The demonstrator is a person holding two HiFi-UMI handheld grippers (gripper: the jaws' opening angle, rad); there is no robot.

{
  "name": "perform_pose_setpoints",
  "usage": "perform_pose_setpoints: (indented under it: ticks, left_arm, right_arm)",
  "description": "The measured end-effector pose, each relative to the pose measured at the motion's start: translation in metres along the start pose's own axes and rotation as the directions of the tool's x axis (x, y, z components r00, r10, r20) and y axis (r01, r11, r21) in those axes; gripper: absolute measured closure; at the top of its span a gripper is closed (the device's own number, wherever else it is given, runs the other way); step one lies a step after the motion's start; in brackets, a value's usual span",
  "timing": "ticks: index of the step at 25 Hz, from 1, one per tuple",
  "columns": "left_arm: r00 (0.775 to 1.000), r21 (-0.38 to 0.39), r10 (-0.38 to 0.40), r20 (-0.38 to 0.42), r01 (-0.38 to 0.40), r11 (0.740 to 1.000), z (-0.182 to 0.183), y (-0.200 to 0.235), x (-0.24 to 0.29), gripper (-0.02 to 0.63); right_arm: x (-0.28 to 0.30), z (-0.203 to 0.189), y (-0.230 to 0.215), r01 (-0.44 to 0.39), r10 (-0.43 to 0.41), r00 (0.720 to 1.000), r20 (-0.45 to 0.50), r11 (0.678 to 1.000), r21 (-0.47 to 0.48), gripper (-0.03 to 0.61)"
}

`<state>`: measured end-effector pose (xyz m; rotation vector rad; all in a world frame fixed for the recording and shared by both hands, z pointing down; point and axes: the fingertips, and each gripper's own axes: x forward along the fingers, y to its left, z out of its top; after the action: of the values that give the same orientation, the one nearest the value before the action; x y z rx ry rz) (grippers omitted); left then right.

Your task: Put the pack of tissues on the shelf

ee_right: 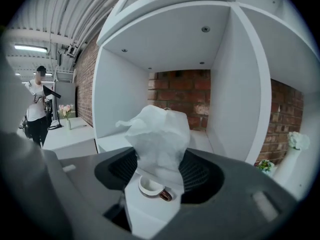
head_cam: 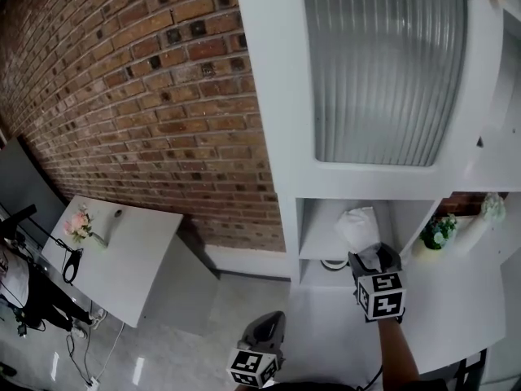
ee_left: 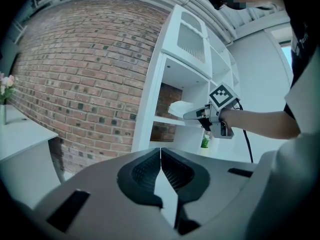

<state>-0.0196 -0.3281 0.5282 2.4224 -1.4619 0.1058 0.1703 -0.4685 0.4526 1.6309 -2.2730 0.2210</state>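
The pack of tissues [head_cam: 358,225] is a crinkled white plastic bundle, and my right gripper [head_cam: 370,256] is shut on it. The gripper holds it at the mouth of an open cubby of the white shelf unit [head_cam: 319,248]. In the right gripper view the pack [ee_right: 158,133] stands up between the jaws of the right gripper [ee_right: 159,170], above the cubby floor [ee_right: 112,142]. My left gripper [head_cam: 262,332] hangs low, left of the shelf unit; its jaws [ee_left: 160,171] are shut with nothing between them. The left gripper view shows the right gripper [ee_left: 194,115] level with the pack [ee_left: 180,108] at the shelf.
A white cup [head_cam: 331,263] sits in the cubby below. A small green plant [head_cam: 438,230] and a white vase [head_cam: 491,208] stand on the counter to the right. A ribbed-glass cabinet door [head_cam: 383,63] is above. A white table [head_cam: 130,259] with pink flowers [head_cam: 79,222] stands left. A person [ee_right: 36,106] is far left.
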Motion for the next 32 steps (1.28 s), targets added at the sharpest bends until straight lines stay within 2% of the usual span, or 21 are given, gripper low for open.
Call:
perform_pose_setpoints:
  ticks: [5, 10, 13, 17, 21, 25, 28, 32]
  left_arm:
    - [1.000, 0.015, 0.001, 0.004, -0.001, 1.000, 0.001, 0.002, 0.002, 0.603]
    - [1.000, 0.012, -0.006, -0.012, 0.006, 1.000, -0.001, 0.001, 0.004, 0.603]
    - [1.000, 0.030, -0.014, 0.006, 0.014, 0.999, -0.002, 0.001, 0.007, 0.603]
    - [1.000, 0.017, -0.023, -0.013, 0.023, 1.000, -0.001, -0.005, 0.006, 0.603]
    - [1.000, 0.024, -0.029, 0.000, 0.029, 0.999, 0.004, -0.008, 0.003, 0.603]
    - [0.994, 0.044, -0.066, 0.087, 0.062, 0.997, 0.017, -0.014, -0.002, 0.603]
    - [0.985, 0.073, -0.102, 0.139, 0.092, 0.993, 0.025, -0.022, -0.007, 0.603]
    - [0.980, 0.083, -0.135, 0.144, 0.124, 0.989, 0.026, -0.032, -0.011, 0.603]
  right_arm:
    - [0.005, -0.004, -0.006, 0.020, -0.020, 0.999, -0.027, 1.000, 0.015, 0.293]
    - [0.007, -0.006, -0.003, -0.012, 0.013, 0.999, -0.033, 0.999, 0.034, 0.243]
    - [0.007, -0.005, 0.001, -0.042, 0.043, 0.999, -0.007, 0.998, 0.051, 0.185]
    - [0.000, -0.005, 0.003, -0.050, 0.048, 0.998, 0.029, 0.996, 0.072, 0.117]
    - [-0.025, -0.003, 0.011, -0.091, 0.081, 0.993, 0.086, 0.989, 0.113, 0.112]
    - [-0.049, -0.009, 0.027, -0.170, 0.164, 0.981, 0.105, 0.984, 0.052, 0.114]
    - [-0.070, -0.014, 0.024, -0.148, 0.142, 0.981, 0.131, 0.988, 0.040, 0.114]
    - [-0.101, -0.023, 0.019, -0.098, 0.087, 0.982, 0.170, 0.994, 0.052, 0.115]
